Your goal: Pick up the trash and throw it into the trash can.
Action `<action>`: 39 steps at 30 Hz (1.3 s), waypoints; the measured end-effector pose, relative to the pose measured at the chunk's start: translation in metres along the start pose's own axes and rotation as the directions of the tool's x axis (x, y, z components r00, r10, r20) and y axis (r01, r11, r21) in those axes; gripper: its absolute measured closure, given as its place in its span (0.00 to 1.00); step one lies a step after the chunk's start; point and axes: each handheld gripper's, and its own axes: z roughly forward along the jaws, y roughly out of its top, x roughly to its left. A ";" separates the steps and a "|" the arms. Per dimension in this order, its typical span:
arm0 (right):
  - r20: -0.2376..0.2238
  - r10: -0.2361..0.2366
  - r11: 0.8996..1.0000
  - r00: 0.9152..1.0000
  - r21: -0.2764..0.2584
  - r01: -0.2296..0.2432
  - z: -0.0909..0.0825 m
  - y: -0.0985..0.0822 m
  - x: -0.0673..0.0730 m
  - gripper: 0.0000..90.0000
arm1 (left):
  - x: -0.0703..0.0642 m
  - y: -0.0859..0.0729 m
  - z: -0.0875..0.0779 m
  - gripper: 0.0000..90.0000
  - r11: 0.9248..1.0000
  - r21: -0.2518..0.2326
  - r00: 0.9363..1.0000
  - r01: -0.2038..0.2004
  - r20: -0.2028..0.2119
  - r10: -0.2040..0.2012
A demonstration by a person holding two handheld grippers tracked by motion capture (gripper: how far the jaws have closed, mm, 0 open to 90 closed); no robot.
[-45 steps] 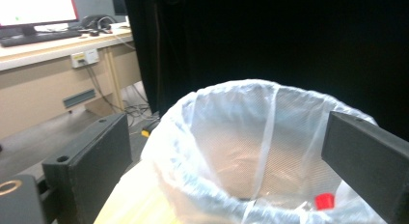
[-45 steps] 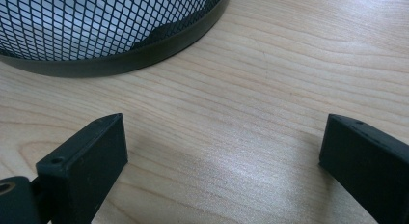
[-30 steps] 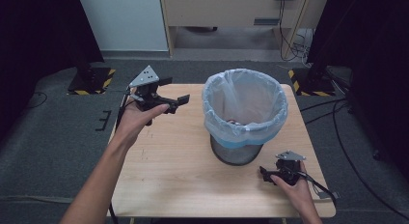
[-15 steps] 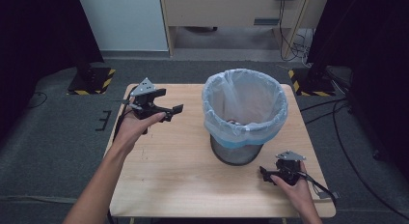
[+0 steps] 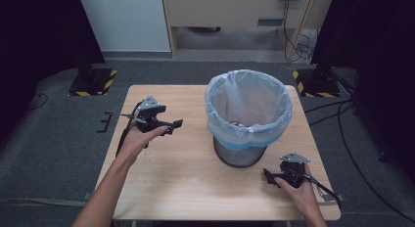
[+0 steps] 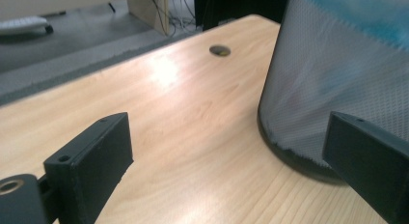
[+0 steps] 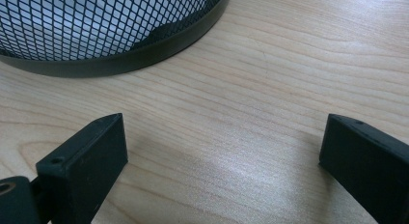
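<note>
Wire-mesh bin (image 5: 243,139), lined with a pale blue plastic bag (image 5: 248,102), stands upright on the right half of the wooden surface (image 5: 186,173), toward its far edge. The bag's rim is folded over the top of the bin, and something small and dark lies at the bottom, too dim to identify. The left hand-held gripper (image 5: 169,125) hovers above the surface to the left of the bin, well apart from it, jaws spread wide and empty; in the left gripper view the mesh wall (image 6: 337,84) rises close ahead on the right between the black jaws. The right hand-held gripper (image 5: 270,175) sits low near the front right corner, just beside the bin's dark base ring (image 7: 144,52), its jaws likewise wide apart and holding nothing.

Judging from the pose, both hands appear to be closing in on the bin, perhaps to work on the liner. To do that well, each hand-held gripper should come up to the folded rim on opposite sides, pinch only the plastic rather than the mesh, and keep the pull even so the light bin does not tip or slide toward the surface edge. The thin bag could tear if one side is tugged ahead of the other.
</note>
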 end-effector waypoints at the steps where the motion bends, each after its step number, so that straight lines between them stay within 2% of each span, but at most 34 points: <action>1: 0.000 0.000 1.000 1.000 0.000 0.000 0.000 0.000 0.000 0.03 | 0.001 -0.004 0.002 0.03 1.000 0.009 1.000 0.002 -0.004 -0.002; 8: 0.000 0.000 1.000 1.000 0.000 0.000 0.000 0.000 0.000 0.03 | 0.004 -0.032 0.015 0.03 0.997 0.072 1.000 0.028 -0.015 -0.027; 13: 0.000 0.000 1.000 1.000 0.000 0.000 0.000 0.000 0.000 0.03 | 0.004 -0.046 0.021 0.03 0.994 0.106 0.999 0.033 -0.023 -0.031; 19: 0.000 0.000 1.000 1.000 0.000 0.000 0.000 0.000 0.000 0.03 | 0.002 -0.056 0.026 0.04 0.989 0.138 0.999 0.045 -0.035 -0.041; 29: 0.000 0.000 1.000 1.000 0.000 0.000 0.000 0.000 0.000 0.03 | -0.001 -0.063 0.031 0.04 0.985 0.165 0.999 0.039 -0.035 -0.033; 35: 0.000 0.000 1.000 1.000 0.000 0.000 0.000 0.000 0.000 0.03 | 0.000 -0.075 0.035 0.04 0.976 0.216 0.997 0.036 -0.068 -0.022; 39: 0.000 0.000 1.000 1.000 0.000 0.000 0.000 0.000 0.000 0.03 | 0.004 -0.086 0.037 0.04 0.966 0.254 0.993 0.049 -0.120 -0.019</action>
